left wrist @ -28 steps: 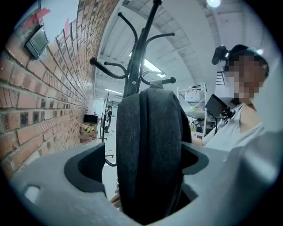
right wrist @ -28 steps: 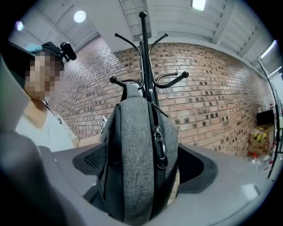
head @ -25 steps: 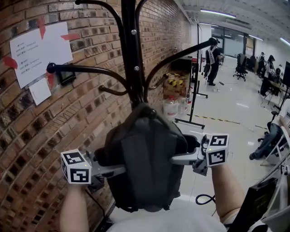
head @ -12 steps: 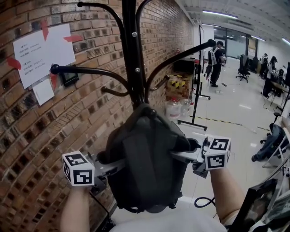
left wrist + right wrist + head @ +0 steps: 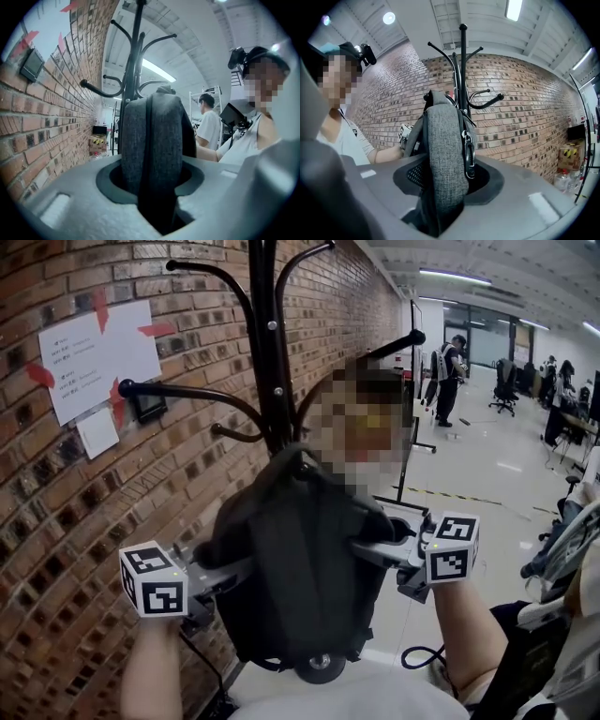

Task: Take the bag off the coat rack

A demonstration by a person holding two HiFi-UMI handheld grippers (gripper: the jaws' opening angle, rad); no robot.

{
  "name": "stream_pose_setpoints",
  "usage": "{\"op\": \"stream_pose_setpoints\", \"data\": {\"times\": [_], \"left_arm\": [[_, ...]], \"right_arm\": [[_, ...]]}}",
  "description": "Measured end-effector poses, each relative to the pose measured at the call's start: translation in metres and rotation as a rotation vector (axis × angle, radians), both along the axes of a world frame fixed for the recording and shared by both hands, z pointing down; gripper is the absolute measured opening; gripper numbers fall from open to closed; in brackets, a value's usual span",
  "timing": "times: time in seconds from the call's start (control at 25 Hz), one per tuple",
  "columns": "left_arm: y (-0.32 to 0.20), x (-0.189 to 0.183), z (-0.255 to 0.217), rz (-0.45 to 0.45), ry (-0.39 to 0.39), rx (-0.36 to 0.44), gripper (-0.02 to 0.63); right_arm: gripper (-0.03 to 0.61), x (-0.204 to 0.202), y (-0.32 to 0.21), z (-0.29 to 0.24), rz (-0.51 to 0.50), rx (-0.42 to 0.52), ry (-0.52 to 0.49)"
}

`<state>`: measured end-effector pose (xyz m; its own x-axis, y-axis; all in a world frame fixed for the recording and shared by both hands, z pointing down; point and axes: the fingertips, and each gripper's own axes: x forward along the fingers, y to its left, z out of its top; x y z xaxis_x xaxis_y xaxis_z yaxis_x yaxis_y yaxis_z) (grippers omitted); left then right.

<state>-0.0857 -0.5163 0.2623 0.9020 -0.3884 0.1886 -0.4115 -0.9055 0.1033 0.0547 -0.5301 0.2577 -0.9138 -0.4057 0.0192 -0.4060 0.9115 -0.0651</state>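
Dark grey bag (image 5: 300,568) is hanging against the pole of the black coat rack (image 5: 265,352), top loop sitting right at the pole below the curved hooks; can't tell which hook is carrying it. Rack is standing just beside the brick wall (image 5: 66,521), which is carrying a white paper sheet (image 5: 98,357) taped with red strips.

Left gripper (image 5: 230,576) is coming in from the bag's left side, jaws closing, and the left gripper view is showing the grey padded edge of the bag filling the gap between them and pinched there. Right gripper (image 5: 375,554) is doing the same on the bag's right side, jaws closing on the bag's edge; the right gripper view is showing grey fabric squeezed in the gap, with a metal zipper clip (image 5: 468,154) dangling just beside it. Both grippers are sitting at about the same height, around the middle of the bag, marker cubes pointing outward.

Bag is hanging upright, bottom off the floor. A person in a vest (image 5: 452,381) is standing well apart in the office space behind.
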Motion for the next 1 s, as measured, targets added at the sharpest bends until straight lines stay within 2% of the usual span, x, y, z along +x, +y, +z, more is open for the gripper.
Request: {"op": "stream_pose_setpoints", "data": {"times": [0.16,0.44,0.64,0.84,1.0], "left_arm": [[0.017,0.007,-0.010,-0.005,-0.001,0.032,0.166],[0.068,0.021,0.015,-0.015,0.002,0.009,0.166],[0.119,0.032,0.054,-0.040,0.022,-0.042,0.166],[0.169,0.035,0.099,-0.079,0.040,-0.130,0.164],[0.192,0.036,0.129,-0.109,0.035,-0.174,0.163]], "right_arm": [[0.188,0.006,0.019,-0.011,0.000,0.022,0.002],[0.189,0.019,0.067,0.016,-0.024,-0.012,-0.010],[0.189,0.030,0.116,0.053,-0.058,-0.068,-0.014],[0.193,0.031,0.161,0.098,-0.093,-0.157,-0.012],[0.193,0.033,0.182,0.130,-0.121,-0.228,-0.037]]}}
